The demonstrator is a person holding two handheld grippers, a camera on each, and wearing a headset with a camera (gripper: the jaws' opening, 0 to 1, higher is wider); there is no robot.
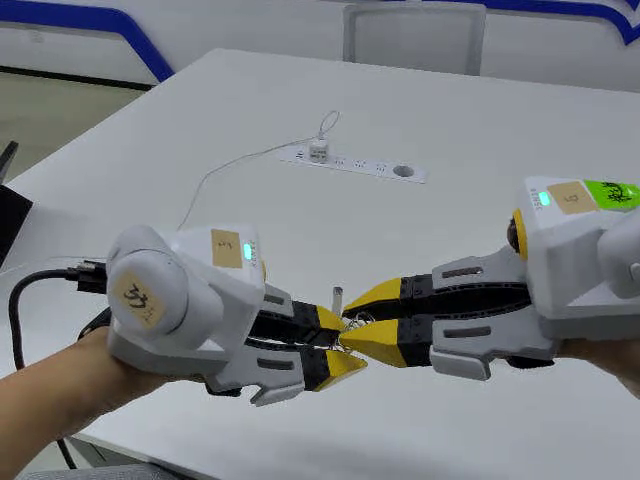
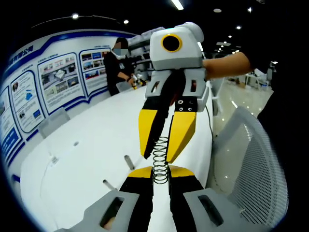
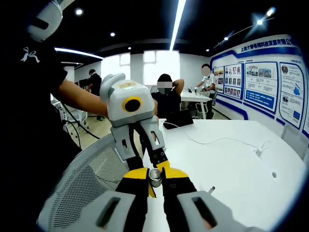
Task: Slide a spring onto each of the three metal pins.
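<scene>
A small steel spring (image 2: 161, 159) hangs in the air between both grippers, just above the white table (image 1: 430, 130). My left gripper (image 2: 160, 178) is shut on its near end. My right gripper (image 3: 154, 180) is shut on the other end, and I see the spring (image 3: 154, 176) end-on between its yellow tips. In the head view the left gripper (image 1: 340, 343) and right gripper (image 1: 347, 326) meet tip to tip around the spring (image 1: 352, 322). One bare metal pin (image 1: 337, 298) stands upright just behind the tips. Two pins (image 2: 129, 162) (image 2: 108, 185) show on the table in the left gripper view.
A white power strip (image 1: 352, 162) with a plug and thin cable lies mid-table. A black cable (image 1: 20, 295) loops at the left edge. A grey chair (image 1: 415, 35) stands at the far side, a mesh chair (image 2: 251, 159) beside the near edge. People sit in the background.
</scene>
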